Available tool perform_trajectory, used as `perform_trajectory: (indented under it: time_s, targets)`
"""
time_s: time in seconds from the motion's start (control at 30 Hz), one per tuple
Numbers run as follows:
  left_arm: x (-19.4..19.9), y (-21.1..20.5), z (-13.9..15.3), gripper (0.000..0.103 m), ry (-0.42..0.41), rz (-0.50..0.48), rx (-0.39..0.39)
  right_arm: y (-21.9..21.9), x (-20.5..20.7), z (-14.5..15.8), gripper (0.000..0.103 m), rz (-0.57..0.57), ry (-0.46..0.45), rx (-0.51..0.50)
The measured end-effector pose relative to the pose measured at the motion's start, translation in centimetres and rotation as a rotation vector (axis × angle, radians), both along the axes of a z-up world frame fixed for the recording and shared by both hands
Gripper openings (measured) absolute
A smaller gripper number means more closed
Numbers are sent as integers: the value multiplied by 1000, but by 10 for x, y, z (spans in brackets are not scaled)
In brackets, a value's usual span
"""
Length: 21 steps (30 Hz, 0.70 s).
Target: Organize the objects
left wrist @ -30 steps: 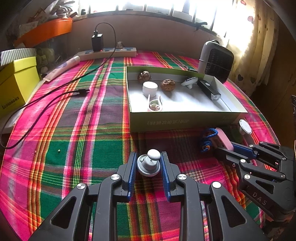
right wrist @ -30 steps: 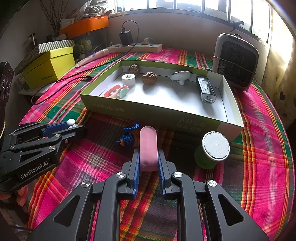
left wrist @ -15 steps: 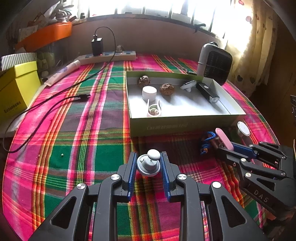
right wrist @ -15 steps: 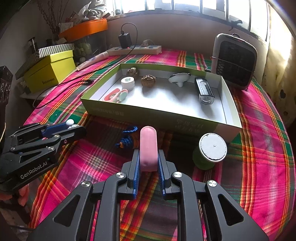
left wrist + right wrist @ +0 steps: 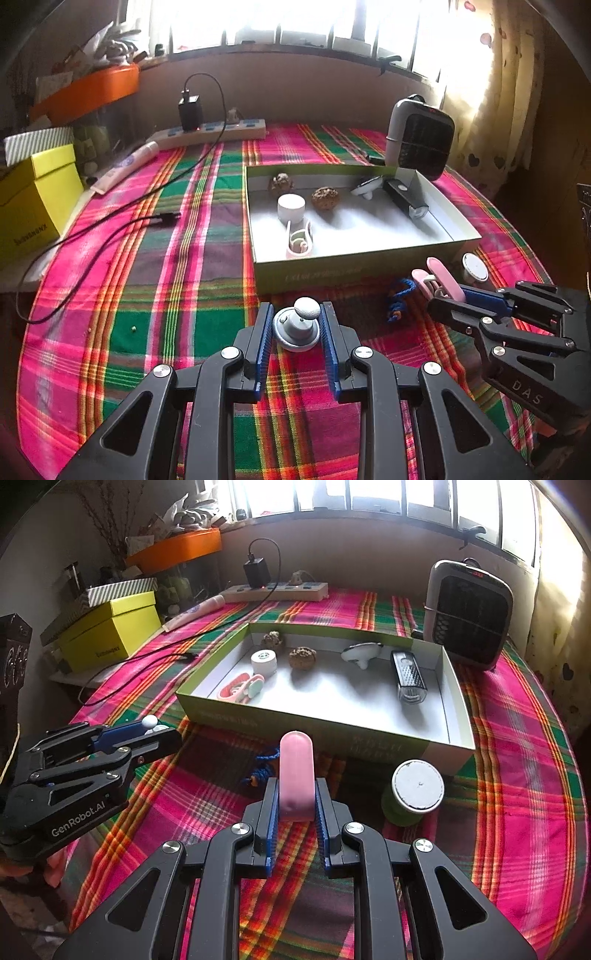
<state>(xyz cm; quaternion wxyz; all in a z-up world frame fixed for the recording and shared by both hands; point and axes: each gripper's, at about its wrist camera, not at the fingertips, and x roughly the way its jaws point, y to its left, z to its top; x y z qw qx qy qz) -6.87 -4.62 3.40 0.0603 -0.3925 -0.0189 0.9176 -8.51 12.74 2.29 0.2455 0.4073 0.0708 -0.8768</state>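
Left wrist view: left gripper [image 5: 296,324] pinches the grey knob [image 5: 296,328] above the plaid cloth [image 5: 155,295], just short of the green box [image 5: 354,271].
Right wrist view: right gripper [image 5: 296,806] clamps the pink clip [image 5: 296,779] before that box.

Grey knob-topped piece [image 5: 296,327] lower centre, clamped upright-ish. Pink capsule-shaped clip [image 5: 296,780], possibly a hair clip, centre frame, gripped, tip forward. Open green box [image 5: 317,722] mid-frame; green spool [image 5: 413,794] just before its lower-right corner.
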Motion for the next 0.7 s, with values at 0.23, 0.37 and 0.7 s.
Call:
perform_trajectory:
  time_s: [0.23,0.37,0.7]
  targets:
    - [-1,5,9,23,25,-16,-2,3,-2,10,19,5,14,-16]
    - [-4,8,15,23,47,-29,5,6,-5,17,19,7,25,-24]
    - [-20,16,21,23,55,-51,3,12,-30,30,19,11,28,-23]
